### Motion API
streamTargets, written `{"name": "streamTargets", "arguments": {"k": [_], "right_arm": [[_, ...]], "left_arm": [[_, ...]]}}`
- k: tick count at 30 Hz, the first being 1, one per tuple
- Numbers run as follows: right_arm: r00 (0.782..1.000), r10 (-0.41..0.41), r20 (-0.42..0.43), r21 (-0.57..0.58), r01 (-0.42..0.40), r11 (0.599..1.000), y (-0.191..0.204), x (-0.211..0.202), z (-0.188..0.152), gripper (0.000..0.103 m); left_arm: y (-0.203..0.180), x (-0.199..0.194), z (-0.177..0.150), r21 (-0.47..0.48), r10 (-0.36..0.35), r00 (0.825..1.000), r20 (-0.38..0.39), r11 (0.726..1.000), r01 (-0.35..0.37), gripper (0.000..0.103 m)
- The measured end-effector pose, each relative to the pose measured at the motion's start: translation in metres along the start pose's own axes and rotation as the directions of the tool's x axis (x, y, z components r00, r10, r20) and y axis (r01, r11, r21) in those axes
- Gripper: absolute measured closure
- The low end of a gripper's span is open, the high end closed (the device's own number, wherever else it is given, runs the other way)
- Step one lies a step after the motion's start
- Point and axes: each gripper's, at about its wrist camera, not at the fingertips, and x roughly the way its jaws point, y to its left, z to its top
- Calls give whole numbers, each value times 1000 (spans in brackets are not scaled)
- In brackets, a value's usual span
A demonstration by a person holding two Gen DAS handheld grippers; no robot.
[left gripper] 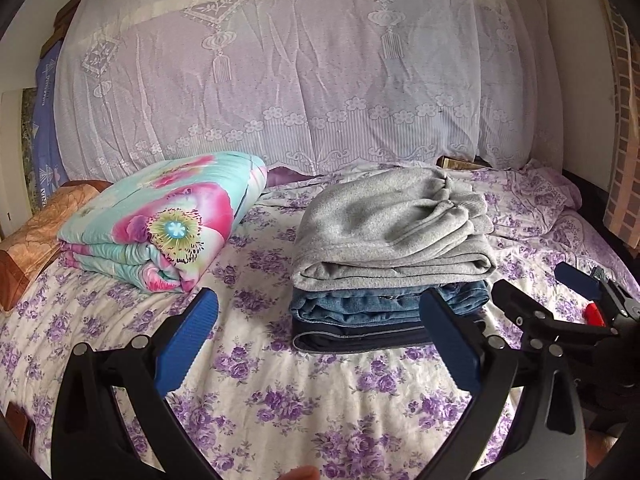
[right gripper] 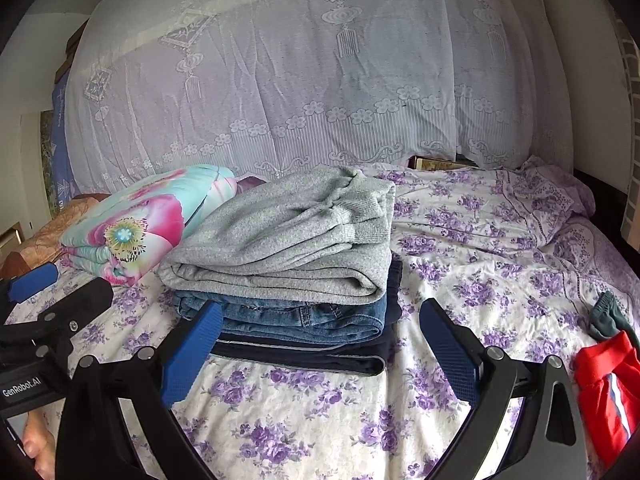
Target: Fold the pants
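A stack of folded pants lies on the bed: grey sweatpants (left gripper: pixel 394 226) (right gripper: pixel 288 240) on top, blue jeans (left gripper: pixel 360 306) (right gripper: pixel 304 314) under them, dark navy pants (left gripper: pixel 360 338) (right gripper: pixel 304 354) at the bottom. My left gripper (left gripper: pixel 320 312) stands open just in front of the stack with nothing between its blue fingers. My right gripper (right gripper: pixel 322 320) is open too, close to the stack's front right corner, and holds nothing. A red garment with a striped band (right gripper: pixel 608 392) lies at the right, beside a grey-green piece (right gripper: pixel 608 316).
A folded floral quilt (left gripper: pixel 160 224) (right gripper: pixel 136 220) sits left of the stack. The purple-flowered bedsheet (left gripper: pixel 280 400) (right gripper: pixel 480 248) spreads all around. A lace-covered pile (left gripper: pixel 304 72) rises behind. A brown pillow (left gripper: pixel 36 232) lies at the far left. A fingertip (right gripper: pixel 38 440) shows low left.
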Motion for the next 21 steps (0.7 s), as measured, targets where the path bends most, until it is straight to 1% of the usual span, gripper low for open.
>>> {"name": "streamTargets", "arguments": {"k": [21], "right_arm": [[1000,12,-3,-6,-12,1000,1,0,1,4]], "left_arm": [[-1,0,-1,7,-3,1000,-5,1000,3,5]]}}
